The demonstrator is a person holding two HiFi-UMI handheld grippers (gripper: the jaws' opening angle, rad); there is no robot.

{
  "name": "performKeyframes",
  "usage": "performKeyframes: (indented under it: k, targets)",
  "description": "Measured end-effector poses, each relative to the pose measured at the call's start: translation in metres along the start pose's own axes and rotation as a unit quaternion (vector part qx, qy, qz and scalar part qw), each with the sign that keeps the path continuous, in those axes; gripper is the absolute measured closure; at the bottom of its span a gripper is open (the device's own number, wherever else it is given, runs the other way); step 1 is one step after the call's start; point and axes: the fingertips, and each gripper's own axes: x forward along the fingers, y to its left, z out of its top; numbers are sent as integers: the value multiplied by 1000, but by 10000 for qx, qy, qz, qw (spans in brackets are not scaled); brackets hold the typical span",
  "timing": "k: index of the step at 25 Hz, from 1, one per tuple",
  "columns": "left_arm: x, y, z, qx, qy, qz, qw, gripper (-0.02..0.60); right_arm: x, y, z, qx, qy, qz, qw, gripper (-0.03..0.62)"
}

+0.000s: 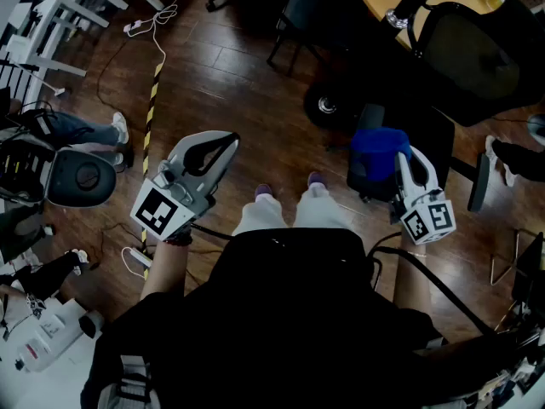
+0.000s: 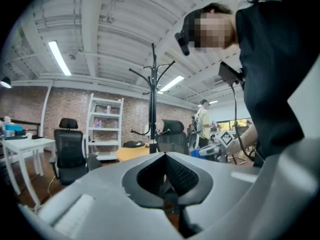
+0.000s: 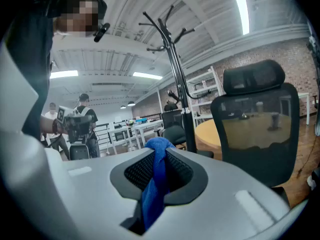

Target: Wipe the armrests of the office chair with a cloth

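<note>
1. At the far left of the head view, a cable [image 1: 153,24] and a yellow-black strip [image 1: 153,92] were seen on the wooden floor [image 1: 238,66]. A foot could be caught there if a step were taken to that side.
2. The left gripper [image 1: 223,143] was held above the floor, well apart from the chair. In the left gripper view its jaws were pressed together with nothing between them. It is judged that the chair could not be steadied by it unless it were opened first.
3. The right gripper [image 1: 410,158] was clenched on the blue cloth [image 1: 380,147], which was bunched at its tip. Only a narrow fold was pinched, so the cloth could be pulled out by hard rubbing.
4. The office chair [image 1: 464,62], with a black mesh back, was seen ahead and to the right. Its armrests could not be told for sure, and no contact with the cloth was seen. The wiping is judged as not begun.
5. A wheel [image 1: 326,105] was seen under the chair, so the chair could be rolled or turned away by pressure. The hard jaws could then scrape an armrest.
</note>
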Motion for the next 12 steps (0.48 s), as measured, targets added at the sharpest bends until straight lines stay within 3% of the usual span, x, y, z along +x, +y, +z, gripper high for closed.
performKeyframes:
  k: [3,6,8,12]
  targets:
    - [52,-13,18,428,-42,-229,9988,575,32,-66,-46,-35,477,-94,9988,548]
    - [94,-20,18,491,74,-206,9986,575,43,-131,-61,-391,763,-227,9961,548]
    - [105,-17,7,269,221,-159,9993,575,45,-148,-70,-581,996,-174,9932,548]
    - [115,-22,-44,-522,286,-263,9979,575,55,-131,-107,-543,1514,145,9869,548]
